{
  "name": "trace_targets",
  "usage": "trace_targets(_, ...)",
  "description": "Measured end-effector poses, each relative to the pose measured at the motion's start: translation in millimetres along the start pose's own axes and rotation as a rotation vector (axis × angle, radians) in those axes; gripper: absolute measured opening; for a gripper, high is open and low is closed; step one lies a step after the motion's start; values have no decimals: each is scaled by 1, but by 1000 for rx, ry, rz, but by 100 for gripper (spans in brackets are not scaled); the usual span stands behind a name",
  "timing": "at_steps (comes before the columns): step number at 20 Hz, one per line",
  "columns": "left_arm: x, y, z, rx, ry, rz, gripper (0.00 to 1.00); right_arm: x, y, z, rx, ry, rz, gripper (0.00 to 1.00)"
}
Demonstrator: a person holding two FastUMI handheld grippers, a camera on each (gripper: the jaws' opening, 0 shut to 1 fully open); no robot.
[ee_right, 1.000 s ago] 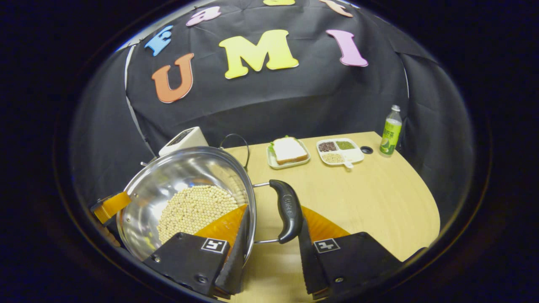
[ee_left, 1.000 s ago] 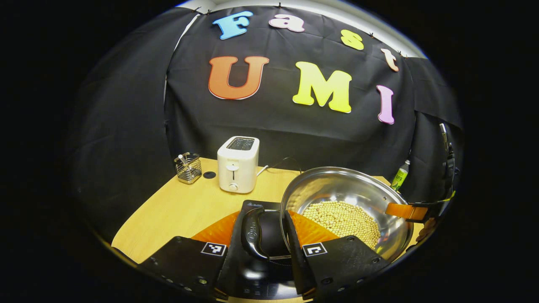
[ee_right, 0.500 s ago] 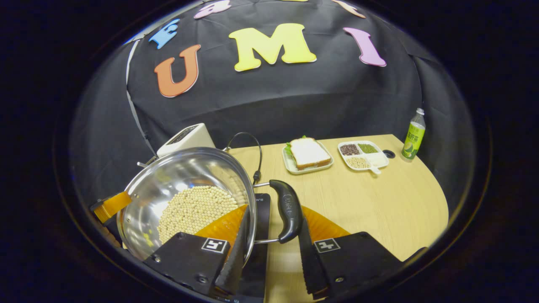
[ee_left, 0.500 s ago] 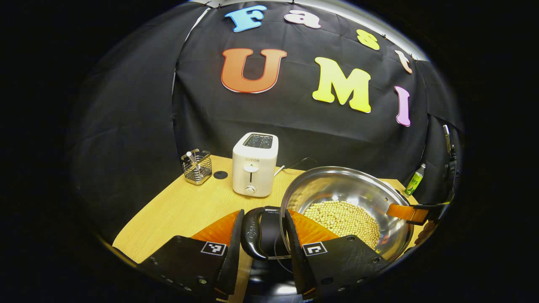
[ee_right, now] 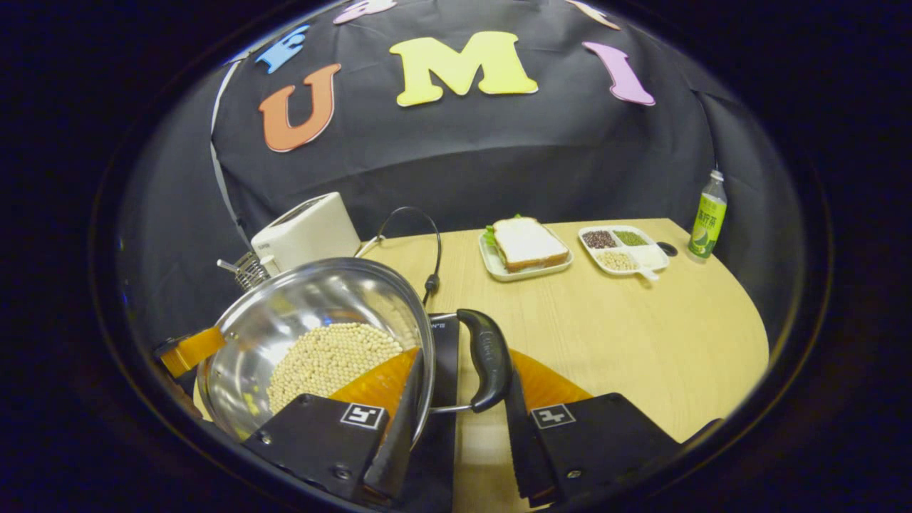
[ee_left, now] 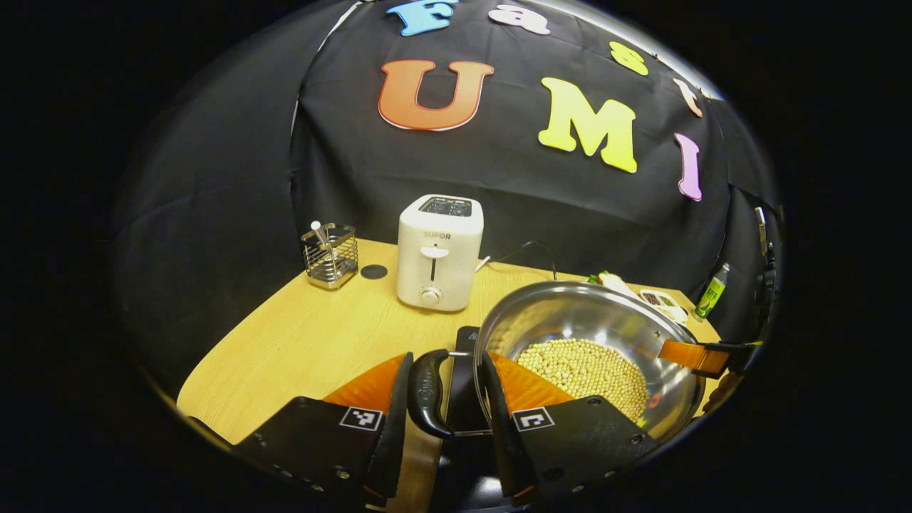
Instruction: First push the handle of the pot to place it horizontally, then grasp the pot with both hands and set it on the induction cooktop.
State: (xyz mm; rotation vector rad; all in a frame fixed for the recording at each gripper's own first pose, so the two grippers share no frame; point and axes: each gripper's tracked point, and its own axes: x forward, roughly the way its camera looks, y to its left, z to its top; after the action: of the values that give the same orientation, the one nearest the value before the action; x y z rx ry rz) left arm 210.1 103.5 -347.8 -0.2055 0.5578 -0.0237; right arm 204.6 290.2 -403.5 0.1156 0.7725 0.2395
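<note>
- Compared with a second ago, the pot (ee_left: pixel 591 349) is seen carried further toward the toaster (ee_left: pixel 438 251), and the black induction cooktop (ee_right: pixel 443 356) has slid into place beneath it in the right gripper view — the carry has probably reached the set-down stage.
- The left gripper (ee_left: pixel 445 420) is clamped on the pot's left handle (ee_left: pixel 425 392), one finger outside the grip and the other against the rim.
- The right gripper (ee_right: pixel 456 427) is closed on the right handle (ee_right: pixel 488 360) in the same way.
- The pot is held above the cooktop's edge; whether it touches the surface cannot be told.
- Both handles are judged horizontal, so only lowering and release are left.
- Counted: one pot part-filled with pale beans (ee_right: pixel 324 360), two handles, two grippers, one toaster, one wire basket (ee_left: pixel 330 246), one sandwich plate (ee_right: pixel 525 246), one divided tray (ee_right: pixel 627 251), one bottle (ee_right: pixel 705 217) — all on one table (ee_right: pixel 627 335).
</note>
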Motion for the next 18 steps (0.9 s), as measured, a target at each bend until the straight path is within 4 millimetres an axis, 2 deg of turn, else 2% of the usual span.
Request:
trace_targets(8,-3,-2,-2,-22,11,-8,51,-3,-2,-3,-1,8,-6,60)
trace_targets(11,-3,-3,-3,-14,28,-14,54,-2,-4,-2,6,0,15,65)
trace_targets(12,-3,-2,-2,-15,34,-15,46,-4,-4,-1,0,-8,21,67)
trace_targets(13,-4,-2,-2,-19,33,-15,56,-7,-6,1,-10,-22,24,72)
trace_targets(14,-6,3,2,-25,32,-12,58,-11,-11,6,-18,-45,12,73)
trace_targets(15,-10,4,8,-25,13,-4,58,-19,-13,11,-21,-74,17,79)
trace_targets(17,-20,11,23,-2,-33,27,58,-38,-10,24,-24,-135,51,82)
trace_targets(18,-32,9,27,10,-47,30,60,-47,-15,29,-28,-163,46,75)
